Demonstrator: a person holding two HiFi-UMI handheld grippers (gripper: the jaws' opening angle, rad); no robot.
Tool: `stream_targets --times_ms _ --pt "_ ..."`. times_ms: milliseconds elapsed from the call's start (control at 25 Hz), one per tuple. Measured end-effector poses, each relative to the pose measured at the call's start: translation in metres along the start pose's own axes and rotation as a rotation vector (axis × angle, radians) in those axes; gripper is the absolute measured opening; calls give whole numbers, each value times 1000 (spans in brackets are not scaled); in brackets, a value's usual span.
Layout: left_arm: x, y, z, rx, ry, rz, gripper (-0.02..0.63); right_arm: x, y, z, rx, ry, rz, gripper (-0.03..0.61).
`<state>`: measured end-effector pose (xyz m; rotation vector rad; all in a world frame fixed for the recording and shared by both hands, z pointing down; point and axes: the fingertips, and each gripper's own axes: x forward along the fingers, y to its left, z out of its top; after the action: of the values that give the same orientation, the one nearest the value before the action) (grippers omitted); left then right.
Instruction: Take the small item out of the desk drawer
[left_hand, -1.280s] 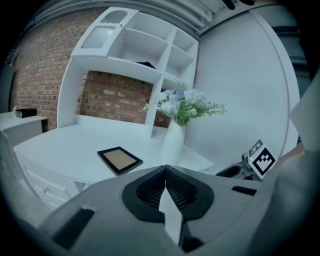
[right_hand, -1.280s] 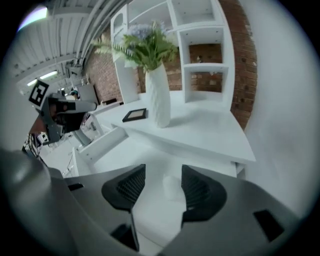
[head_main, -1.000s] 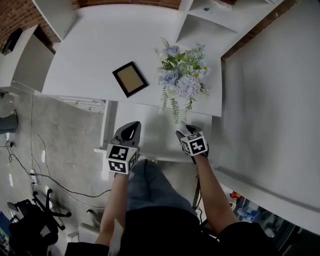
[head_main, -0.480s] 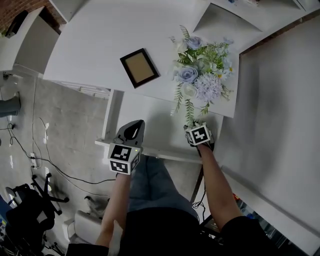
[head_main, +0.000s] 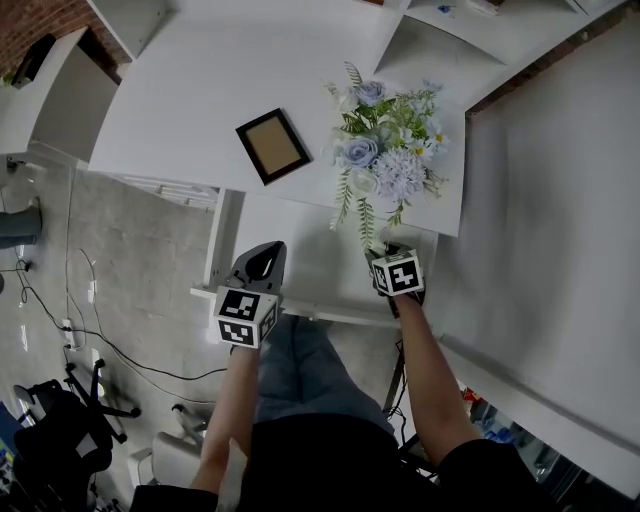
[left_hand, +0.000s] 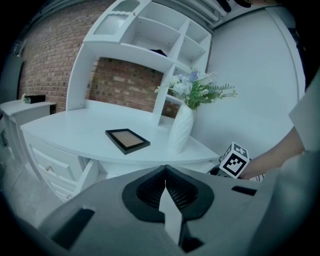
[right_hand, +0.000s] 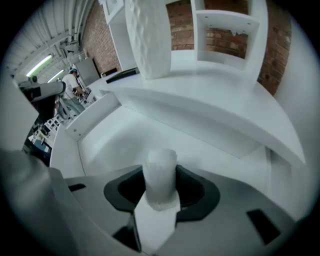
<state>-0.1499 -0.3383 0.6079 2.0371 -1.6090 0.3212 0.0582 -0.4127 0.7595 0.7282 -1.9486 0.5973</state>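
Observation:
The white desk drawer (head_main: 300, 250) stands pulled out under the desktop. My right gripper (head_main: 386, 252) reaches into its right end, just below the hanging flower stems. In the right gripper view a small white cylinder (right_hand: 160, 170) stands upright between the pads (right_hand: 192, 187) of the right gripper (right_hand: 160, 186). Its jaws are closing and both pads touch the cylinder's sides over the drawer floor (right_hand: 120, 140). My left gripper (head_main: 262, 256) hovers over the drawer's left end, its jaws shut with nothing in them (left_hand: 165, 183).
On the desktop (head_main: 200, 90) lie a black picture frame (head_main: 273, 147) and a white vase of blue flowers (head_main: 385, 150). White shelves rise behind. A white wall (head_main: 560, 200) runs along the right. Cables and a chair (head_main: 50, 430) are on the floor at left.
My right gripper has pushed further into the drawer, under the flower stems. The left gripper has stayed over the drawer's left end.

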Motion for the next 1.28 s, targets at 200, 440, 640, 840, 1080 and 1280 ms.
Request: stream_targets --times_ms 200,440,640,840,1080,1280 --pt "-9 -2 33 30 -50 4 9 -56 3 27 118 -198 -18 167" --pt "-9 3 97 103 -164 4 9 -133 -12 84 200 -508 -95 167" --pt "-16 -1 133 143 -221 2 9 -197 -20 109 262 -719 -149 167" --pt "-17 -8 158 181 -266 -3 9 -248 -29 125 289 -909 -197 167" --pt "-20 -13 179 210 -307 -8 9 -288 -30 138 266 -1041 -231 169" --pt "-23 -13 177 223 -298 -9 9 -299 -26 137 251 -1063 -266 167"
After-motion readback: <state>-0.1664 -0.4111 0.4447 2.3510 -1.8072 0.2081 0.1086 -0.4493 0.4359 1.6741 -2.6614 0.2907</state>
